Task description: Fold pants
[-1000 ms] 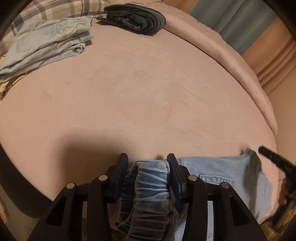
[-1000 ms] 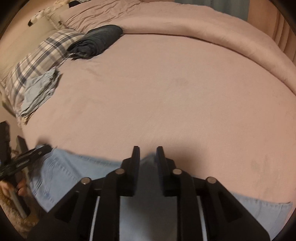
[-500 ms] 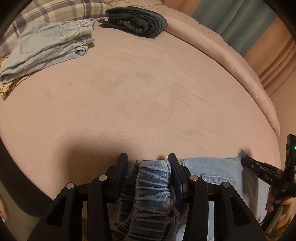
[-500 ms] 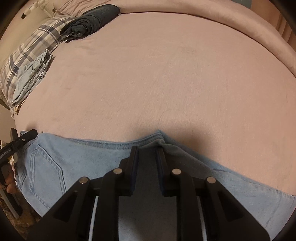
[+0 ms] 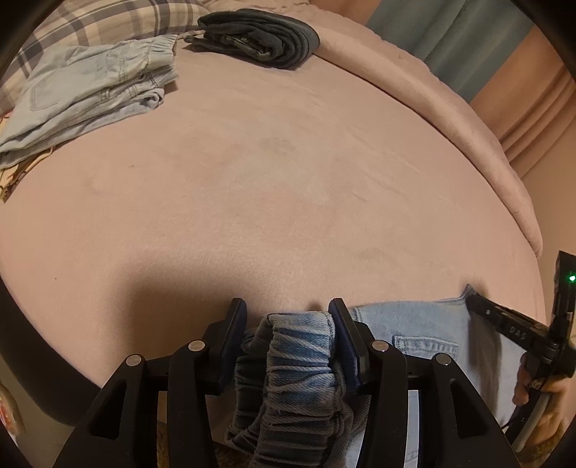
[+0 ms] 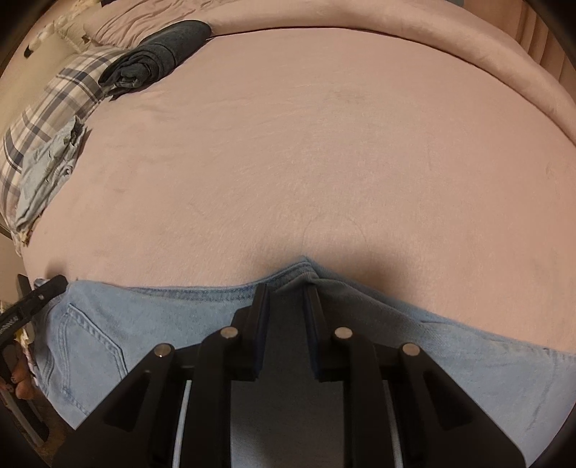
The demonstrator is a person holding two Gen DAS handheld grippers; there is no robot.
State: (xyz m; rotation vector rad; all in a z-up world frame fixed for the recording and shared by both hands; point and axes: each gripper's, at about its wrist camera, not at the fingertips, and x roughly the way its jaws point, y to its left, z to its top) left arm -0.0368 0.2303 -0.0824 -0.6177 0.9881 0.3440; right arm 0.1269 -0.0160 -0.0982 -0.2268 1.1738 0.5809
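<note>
Light blue denim pants [image 6: 144, 324] lie spread along the near edge of the pink bed [image 6: 306, 162]. My left gripper [image 5: 286, 309] grips their bunched elastic waistband [image 5: 298, 338], which stands up between the pads; its jaws are opening slightly. My right gripper [image 6: 286, 288] is shut on a raised fold of the denim's far edge, low over the bed. In the left wrist view the pants [image 5: 414, 320] run rightward to the right gripper [image 5: 504, 320], with a hand behind it. The left gripper [image 6: 39, 291] shows at the left border of the right wrist view.
Folded light denim pants [image 5: 90, 90] and folded dark pants [image 5: 259, 36] lie at the far side by a plaid pillow [image 5: 90, 21]. A rolled pink blanket [image 5: 468, 118] rims the bed's far right. Curtains [image 5: 450, 36] hang behind it.
My right gripper has come down toward the bed with the denim, and more of the pants now lies flat on the cover. The left gripper has kept its place.
</note>
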